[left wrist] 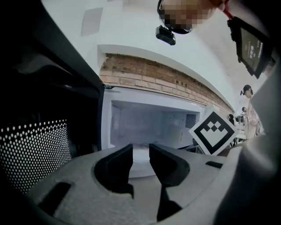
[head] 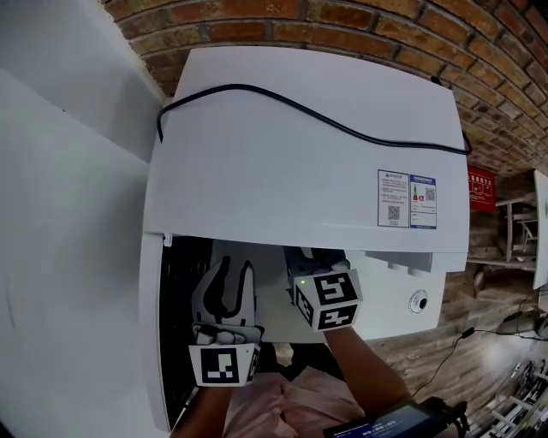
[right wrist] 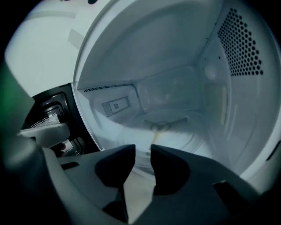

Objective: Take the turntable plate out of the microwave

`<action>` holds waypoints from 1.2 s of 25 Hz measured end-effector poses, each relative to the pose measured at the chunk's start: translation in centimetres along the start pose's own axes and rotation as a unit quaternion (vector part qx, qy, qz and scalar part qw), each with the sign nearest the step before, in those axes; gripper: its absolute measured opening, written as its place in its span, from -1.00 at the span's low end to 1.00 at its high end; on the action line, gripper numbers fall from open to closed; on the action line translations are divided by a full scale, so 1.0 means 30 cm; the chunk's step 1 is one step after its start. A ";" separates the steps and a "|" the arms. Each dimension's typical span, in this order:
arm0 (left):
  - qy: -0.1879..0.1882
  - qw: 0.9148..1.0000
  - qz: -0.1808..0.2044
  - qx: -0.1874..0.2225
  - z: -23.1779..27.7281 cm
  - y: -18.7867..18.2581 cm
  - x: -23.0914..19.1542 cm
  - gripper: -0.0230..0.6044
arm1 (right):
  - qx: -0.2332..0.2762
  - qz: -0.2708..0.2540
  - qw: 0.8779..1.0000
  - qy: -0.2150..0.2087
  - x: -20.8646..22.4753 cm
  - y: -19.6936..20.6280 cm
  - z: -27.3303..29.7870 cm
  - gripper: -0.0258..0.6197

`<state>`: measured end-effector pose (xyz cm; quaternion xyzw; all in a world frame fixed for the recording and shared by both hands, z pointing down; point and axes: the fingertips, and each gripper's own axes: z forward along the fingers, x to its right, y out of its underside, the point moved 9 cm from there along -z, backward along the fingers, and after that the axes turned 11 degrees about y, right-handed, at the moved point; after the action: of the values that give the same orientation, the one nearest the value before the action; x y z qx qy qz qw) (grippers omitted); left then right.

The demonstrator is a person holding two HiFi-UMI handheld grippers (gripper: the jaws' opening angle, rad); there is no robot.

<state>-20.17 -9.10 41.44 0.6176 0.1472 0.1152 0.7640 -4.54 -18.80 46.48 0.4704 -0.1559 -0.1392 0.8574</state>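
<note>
White microwave (head: 300,145) stands against a brick wall (head: 342,26), seen from above, with a black cable (head: 300,109) lying across its top and two printed stickers (head: 407,198) near its front edge. Its door (left wrist: 33,154) is swung open to the left, its dotted mesh window facing the left claw's camera.

Both claws are held at the open front. The left claw (left wrist: 141,149) sits just outside the opening, pointing into the pale cavity; its jaws stand a little apart with nothing between them. The right claw (right wrist: 142,150) is further in, tilted downward, its marker cube showing just below the microwave's top edge in the head view. Its jaws are likewise parted by a narrow gap and press on nothing.

The glass turntable plate (right wrist: 175,132) lies flat on the cavity floor, over its central hub, just ahead of the right claw's tips; its near rim shows through the gap between them. I cannot tell whether they touch it. A perforated vent (right wrist: 241,44) marks the cavity's right wall.
</note>
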 end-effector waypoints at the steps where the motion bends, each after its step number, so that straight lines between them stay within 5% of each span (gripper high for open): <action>1: 0.000 1.000 -0.001 0.001 -0.001 0.001 0.000 -0.53 | -0.005 -0.007 1.000 0.001 -0.002 -0.001 0.002 -0.57; 6: 0.000 1.000 -0.005 -0.005 -0.001 -0.003 0.000 -0.53 | -0.020 -0.027 0.999 -0.002 -0.016 0.009 -0.014 -0.75; 16: 0.012 1.000 0.003 -0.002 -0.001 -0.021 0.020 -0.53 | -0.027 -0.017 0.999 -0.018 -0.023 0.022 -0.042 -0.66; 19: 0.015 1.000 0.005 -0.001 -0.005 -0.027 0.022 -0.53 | -0.014 0.025 0.999 -0.015 -0.010 0.029 -0.075 -0.54; 21: 0.015 1.000 0.001 0.001 -0.008 -0.029 0.023 -0.53 | -0.016 0.108 0.994 -0.019 0.009 0.049 -0.100 -0.54; 25: 0.020 1.000 -0.004 0.006 -0.011 -0.036 0.031 -0.54 | -0.062 0.347 0.934 -0.058 0.038 0.127 -0.099 -0.50; 30: 0.022 1.000 0.001 0.007 -0.017 -0.047 0.033 -0.54 | -0.077 0.502 0.856 -0.093 0.051 0.168 -0.033 -0.39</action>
<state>-19.45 -8.59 39.89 0.6207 0.1642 0.1286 0.7558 -2.27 -16.03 50.47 0.2458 -0.4391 0.2558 0.8255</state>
